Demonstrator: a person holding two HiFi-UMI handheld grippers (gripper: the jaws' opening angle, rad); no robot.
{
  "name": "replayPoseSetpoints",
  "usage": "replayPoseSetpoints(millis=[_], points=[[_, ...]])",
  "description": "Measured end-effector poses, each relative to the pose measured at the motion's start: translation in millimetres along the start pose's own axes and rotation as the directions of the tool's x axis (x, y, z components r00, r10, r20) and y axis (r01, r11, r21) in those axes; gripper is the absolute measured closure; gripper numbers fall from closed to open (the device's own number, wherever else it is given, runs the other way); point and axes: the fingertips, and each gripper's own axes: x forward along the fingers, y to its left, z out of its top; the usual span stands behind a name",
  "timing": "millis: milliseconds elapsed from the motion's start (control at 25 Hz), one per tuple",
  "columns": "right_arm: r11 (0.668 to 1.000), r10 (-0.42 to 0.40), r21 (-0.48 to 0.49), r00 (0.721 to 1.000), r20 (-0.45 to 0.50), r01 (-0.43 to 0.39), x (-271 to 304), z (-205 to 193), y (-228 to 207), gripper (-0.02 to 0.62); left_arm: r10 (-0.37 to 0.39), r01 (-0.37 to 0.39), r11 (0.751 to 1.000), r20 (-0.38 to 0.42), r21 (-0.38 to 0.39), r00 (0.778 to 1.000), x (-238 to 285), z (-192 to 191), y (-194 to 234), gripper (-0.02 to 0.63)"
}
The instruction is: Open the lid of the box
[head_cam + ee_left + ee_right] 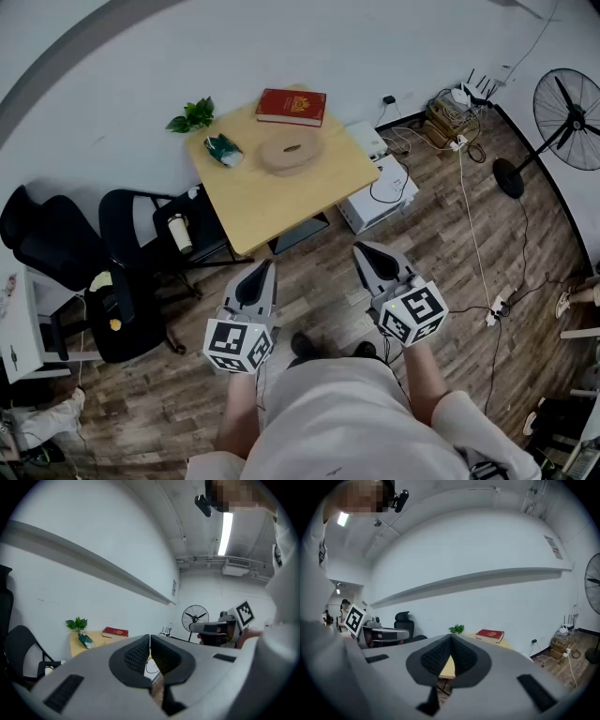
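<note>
Wooden bench (272, 202) is noted well ahead, by the wall. The round tan box (292, 150) is set on it, just beside the red book (292, 106), lid on. It is judged light, rigid and smooth; the lid is best pinched at its rim. Left claw (264, 270) and right claw (364, 253) are held fully closed and empty, well short of the bench.

Held out side by side, left claw (263, 268) and right claw (363, 248) closed, empty.
</note>
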Motion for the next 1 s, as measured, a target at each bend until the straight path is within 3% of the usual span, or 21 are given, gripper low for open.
replayPoseSetpoints(millis=[320, 680, 1000], points=[[1.000, -0.011, -0.007, 1.000, -0.002, 0.011, 4.2, -0.5, 6.8, 0.598, -0.003, 0.003, 1.000, -0.003, 0.008, 1.000, -7.3, -0.5, 7.9, 0.597], [0.999, 0.039, 0.017, 0.999, 0.009, -0.039, 5.5, -8.3, 31.5, 0.597, 0.005, -0.005, 1.000, -0.015, 0.011, 1.000, -20.8, -9.0, 11.7, 0.597], [1.000, 0.022, 0.018, 1.000, -0.002, -0.022, 3.3, -14.8, 24.7, 0.597, 0.023, -0.023, 1.000, -0.026, 0.014, 0.999, -31.8, -16.1, 9.0, 0.597]])
